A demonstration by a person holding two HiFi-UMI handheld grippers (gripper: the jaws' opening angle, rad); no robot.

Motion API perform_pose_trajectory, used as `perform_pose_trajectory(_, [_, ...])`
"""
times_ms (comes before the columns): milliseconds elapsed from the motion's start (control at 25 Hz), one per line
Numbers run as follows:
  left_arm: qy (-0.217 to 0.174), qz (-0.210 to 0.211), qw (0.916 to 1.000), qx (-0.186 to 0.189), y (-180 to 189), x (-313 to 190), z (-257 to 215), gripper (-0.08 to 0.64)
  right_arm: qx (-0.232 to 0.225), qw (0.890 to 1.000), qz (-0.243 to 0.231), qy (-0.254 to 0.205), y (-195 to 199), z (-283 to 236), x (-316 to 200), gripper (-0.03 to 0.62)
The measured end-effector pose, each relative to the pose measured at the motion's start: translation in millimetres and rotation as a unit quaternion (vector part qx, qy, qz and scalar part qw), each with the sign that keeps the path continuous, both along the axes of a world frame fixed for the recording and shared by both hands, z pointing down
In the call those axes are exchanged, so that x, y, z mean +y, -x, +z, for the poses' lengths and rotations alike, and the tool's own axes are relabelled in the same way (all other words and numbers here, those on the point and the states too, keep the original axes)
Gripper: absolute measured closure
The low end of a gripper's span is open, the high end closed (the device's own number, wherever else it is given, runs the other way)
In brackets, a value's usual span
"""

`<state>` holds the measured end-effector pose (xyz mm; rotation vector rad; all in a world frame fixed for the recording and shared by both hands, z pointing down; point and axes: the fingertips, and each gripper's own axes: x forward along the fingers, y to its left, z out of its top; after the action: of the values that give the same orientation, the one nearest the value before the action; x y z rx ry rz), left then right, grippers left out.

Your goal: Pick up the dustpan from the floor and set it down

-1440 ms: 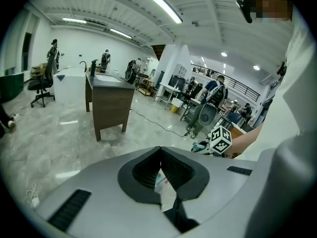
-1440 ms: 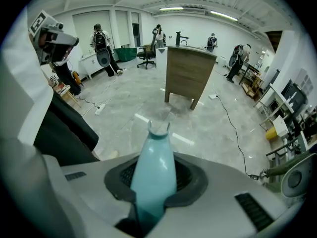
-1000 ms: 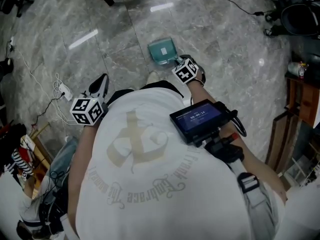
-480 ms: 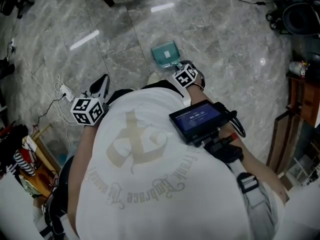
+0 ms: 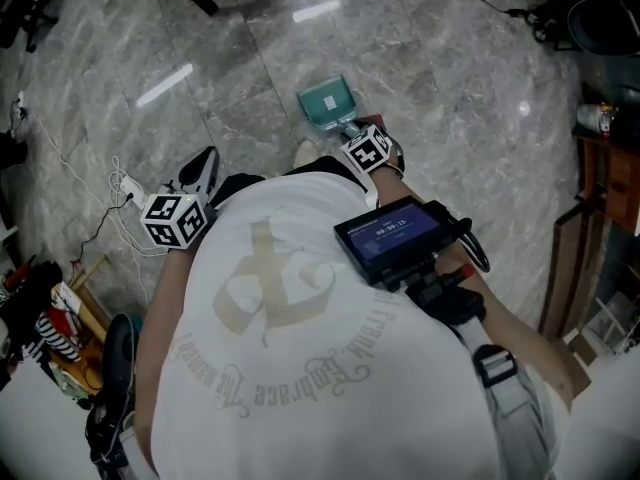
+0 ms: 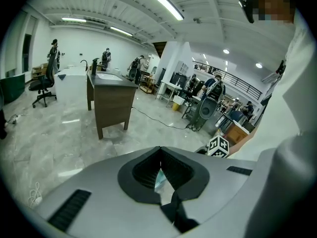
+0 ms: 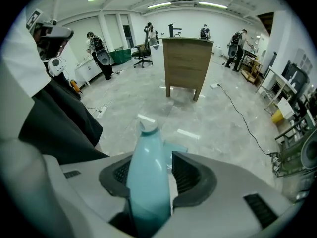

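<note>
A teal dustpan (image 5: 326, 102) lies flat on the grey marble floor ahead of the person. Its handle (image 7: 147, 172) runs back between the jaws of my right gripper (image 5: 352, 131), which points steeply down at it. The jaws are opening: a gap shows between the handle and the right-hand pad (image 7: 185, 175), so the pads no longer clamp it. In the right gripper view, the pan's blade (image 7: 174, 148) peeks out past the handle. My left gripper (image 5: 200, 168) hangs by the person's left side, away from the dustpan. In the left gripper view, its jaws (image 6: 159, 172) are shut on nothing.
A white power strip with cables (image 5: 125, 181) lies on the floor at the left. A wooden cabinet (image 7: 185, 63) stands farther off. Dark equipment (image 5: 600, 28) and a wooden shelf (image 5: 605, 193) stand along the right. A shoe (image 5: 306, 154) is just behind the dustpan.
The right gripper's marker cube has shifted slightly toward the person's body; the dustpan keeps about the same spot on the floor. The left gripper has stayed put.
</note>
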<state>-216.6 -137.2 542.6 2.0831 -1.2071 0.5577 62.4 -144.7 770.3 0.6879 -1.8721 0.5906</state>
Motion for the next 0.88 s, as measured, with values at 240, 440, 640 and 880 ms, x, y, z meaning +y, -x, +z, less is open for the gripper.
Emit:
perform_pose_trajectory(240, [0.001, 0.022, 0.9997, 0.012, -6.4, -17.8, 6.5, 0.548, -0.017, 1.0, 0.024, -0.007, -3.5, -6.2, -4.0, 0.388])
perform_pose_trajectory(440, [0.003, 0.07, 0.9973, 0.024, -26.4, -46.2, 13.3, 0.548, -0.018, 0.998, 0.054, -0.016, -16.3, -11.9, -14.8, 0.383])
perform_pose_trajectory(640, [0.006, 0.11, 0.9934, 0.032, -36.8, -65.2, 15.4, 0.548, -0.01, 0.995, 0.101, -0.016, -39.3, -18.7, -9.3, 0.379])
perform_pose_trajectory(880, [-0.002, 0.127, 0.9904, 0.054, -22.4, -37.5, 8.6, 0.548, 0.021, 0.986, 0.16, -0.044, -49.7, -44.2, 39.3, 0.379])
